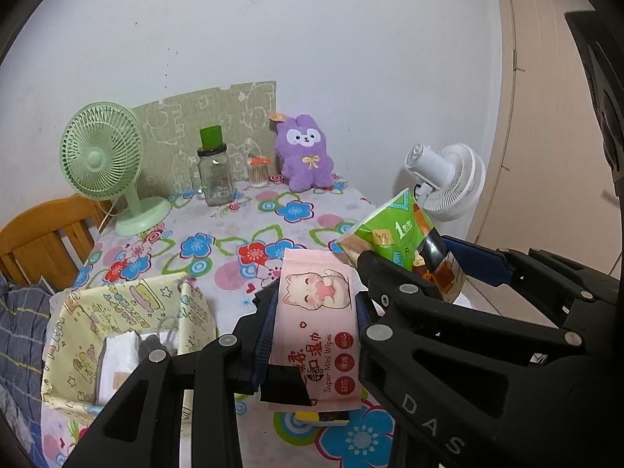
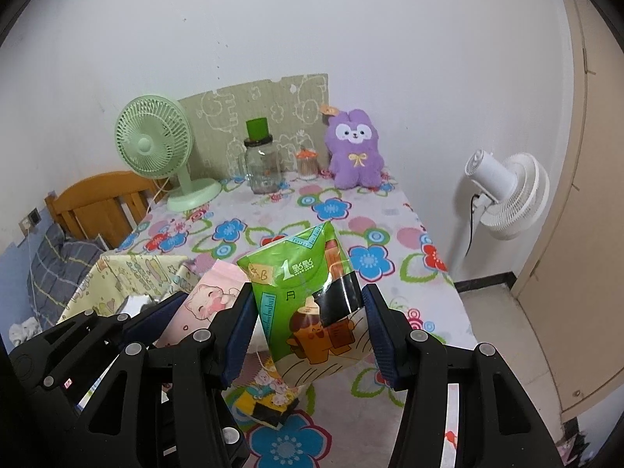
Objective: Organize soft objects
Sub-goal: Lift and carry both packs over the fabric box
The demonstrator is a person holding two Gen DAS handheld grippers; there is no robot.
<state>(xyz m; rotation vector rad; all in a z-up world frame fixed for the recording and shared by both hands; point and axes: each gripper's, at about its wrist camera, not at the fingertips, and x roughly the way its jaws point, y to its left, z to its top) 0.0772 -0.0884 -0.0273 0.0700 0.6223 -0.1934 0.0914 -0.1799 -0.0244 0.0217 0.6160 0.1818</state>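
My left gripper is shut on a pink wet-wipes pack with a cat picture, held above the flowered table. My right gripper is shut on a green tissue pack, held upright just right of the left one; this pack also shows in the left wrist view, and the pink pack shows in the right wrist view. A yellow fabric basket with white items inside sits at the front left. A small yellow pack lies on the table under the grippers. A purple plush bunny sits at the back.
A green desk fan, a glass jar with a green cup on top and a small cotton-swab tub stand at the back by a cardboard panel. A white floor fan stands off the table's right edge. A wooden chair is at left.
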